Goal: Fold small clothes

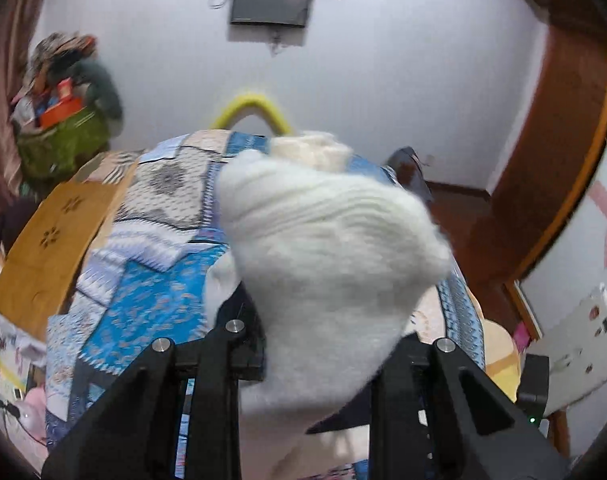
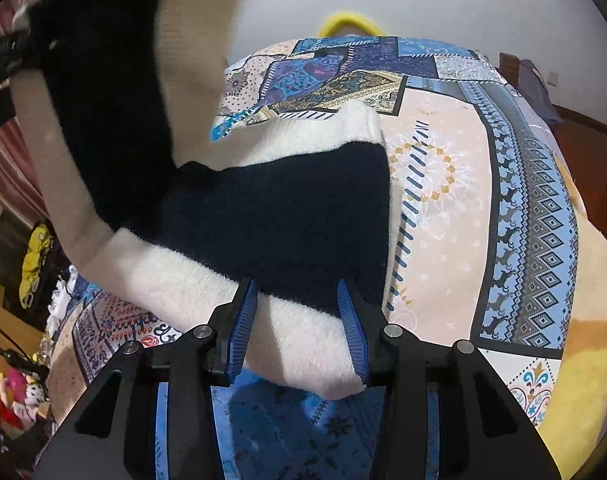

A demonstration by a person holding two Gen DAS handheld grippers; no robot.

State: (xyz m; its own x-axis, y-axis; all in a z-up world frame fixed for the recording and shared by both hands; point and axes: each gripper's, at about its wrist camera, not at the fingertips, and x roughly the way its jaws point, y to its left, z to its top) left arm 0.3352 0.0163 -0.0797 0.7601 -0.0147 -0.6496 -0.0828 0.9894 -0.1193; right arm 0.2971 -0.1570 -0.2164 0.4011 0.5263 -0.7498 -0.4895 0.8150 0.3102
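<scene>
A small cream and navy knitted garment (image 2: pixel 263 216) lies on the patterned bedspread (image 2: pixel 463 208). Its left part is lifted into the air, held at the upper left by my left gripper (image 2: pixel 11 56). In the left wrist view the cream knit (image 1: pixel 323 264) covers the left gripper (image 1: pixel 327 344), which is shut on it; its fingertips are hidden by the cloth. My right gripper (image 2: pixel 299 328) is open, its blue pads (image 2: pixel 245 320) on either side of the garment's near cream hem, not pinching it.
The bed fills both views. A wooden board (image 1: pixel 51 248) leans at the bed's left side. A green bag of clutter (image 1: pixel 63 128) stands far left. A yellow curved object (image 1: pixel 255 108) sits beyond the far bed edge. A wooden door frame (image 1: pixel 563 160) is at the right.
</scene>
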